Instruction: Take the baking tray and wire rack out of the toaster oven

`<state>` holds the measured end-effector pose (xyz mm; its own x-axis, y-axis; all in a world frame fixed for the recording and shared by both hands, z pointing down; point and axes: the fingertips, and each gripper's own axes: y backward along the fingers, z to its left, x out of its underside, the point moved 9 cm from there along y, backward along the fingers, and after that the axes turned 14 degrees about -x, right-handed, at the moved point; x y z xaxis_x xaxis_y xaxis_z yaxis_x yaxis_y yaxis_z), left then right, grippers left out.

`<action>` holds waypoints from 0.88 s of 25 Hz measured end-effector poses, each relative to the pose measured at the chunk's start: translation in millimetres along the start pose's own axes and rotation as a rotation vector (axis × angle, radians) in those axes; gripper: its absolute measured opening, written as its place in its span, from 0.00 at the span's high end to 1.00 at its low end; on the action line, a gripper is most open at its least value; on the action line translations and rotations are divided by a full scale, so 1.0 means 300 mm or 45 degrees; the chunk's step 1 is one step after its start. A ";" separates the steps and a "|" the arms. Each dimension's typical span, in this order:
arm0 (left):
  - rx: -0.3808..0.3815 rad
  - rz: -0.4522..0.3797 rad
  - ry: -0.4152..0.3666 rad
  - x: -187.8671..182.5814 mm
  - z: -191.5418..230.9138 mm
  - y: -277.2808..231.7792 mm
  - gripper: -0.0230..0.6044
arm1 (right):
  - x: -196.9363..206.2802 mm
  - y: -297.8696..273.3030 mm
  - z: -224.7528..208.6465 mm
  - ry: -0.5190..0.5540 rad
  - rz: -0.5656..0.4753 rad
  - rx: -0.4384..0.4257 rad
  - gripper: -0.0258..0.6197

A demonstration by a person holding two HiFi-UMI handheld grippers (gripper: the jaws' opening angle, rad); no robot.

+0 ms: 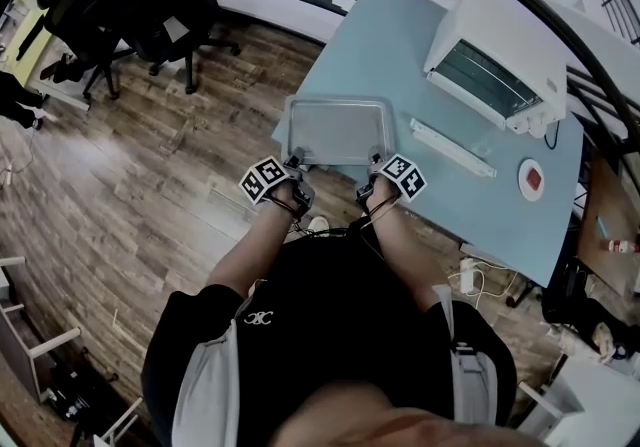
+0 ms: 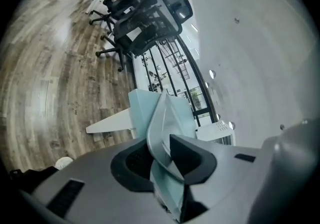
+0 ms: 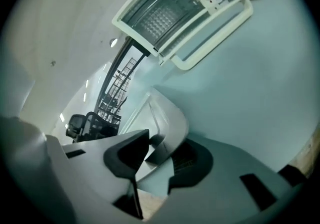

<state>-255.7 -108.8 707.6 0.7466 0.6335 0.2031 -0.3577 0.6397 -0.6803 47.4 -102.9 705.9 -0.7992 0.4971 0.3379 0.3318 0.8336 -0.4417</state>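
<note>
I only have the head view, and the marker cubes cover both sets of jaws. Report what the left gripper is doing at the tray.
Observer: In the left gripper view, the left gripper has the rim of the baking tray between its jaws. The jaws stand apart and the pads do not look pressed on it.
Operator: Now the right one.
Observer: The right gripper straddles the tray's rounded corner, jaws apart, pads not pressing.
Operator: Check the oven glass for me.
Observer: The right gripper view shows a grid-like pattern behind the door glass of the toaster oven. I cannot tell what it is.
</note>
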 end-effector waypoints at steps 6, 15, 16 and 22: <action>-0.036 0.003 -0.066 0.003 0.004 -0.008 0.82 | -0.012 -0.002 0.013 0.340 0.045 0.166 0.62; -0.260 -0.023 -0.373 -0.015 0.058 -0.004 0.60 | -0.037 0.013 0.035 0.744 0.023 0.295 0.52; -0.301 -0.049 -0.434 -0.023 0.060 0.000 0.58 | -0.037 0.013 0.042 0.774 0.020 0.278 0.52; -0.360 -0.206 -0.720 -0.094 0.042 0.031 0.58 | -0.028 0.011 0.114 0.966 -0.026 0.093 0.61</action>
<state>-287.2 -115.3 704.5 0.3407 0.7192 0.6055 -0.0464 0.6561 -0.7532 38.1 -112.5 673.3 -0.2321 0.5332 0.8135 0.2653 0.8394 -0.4744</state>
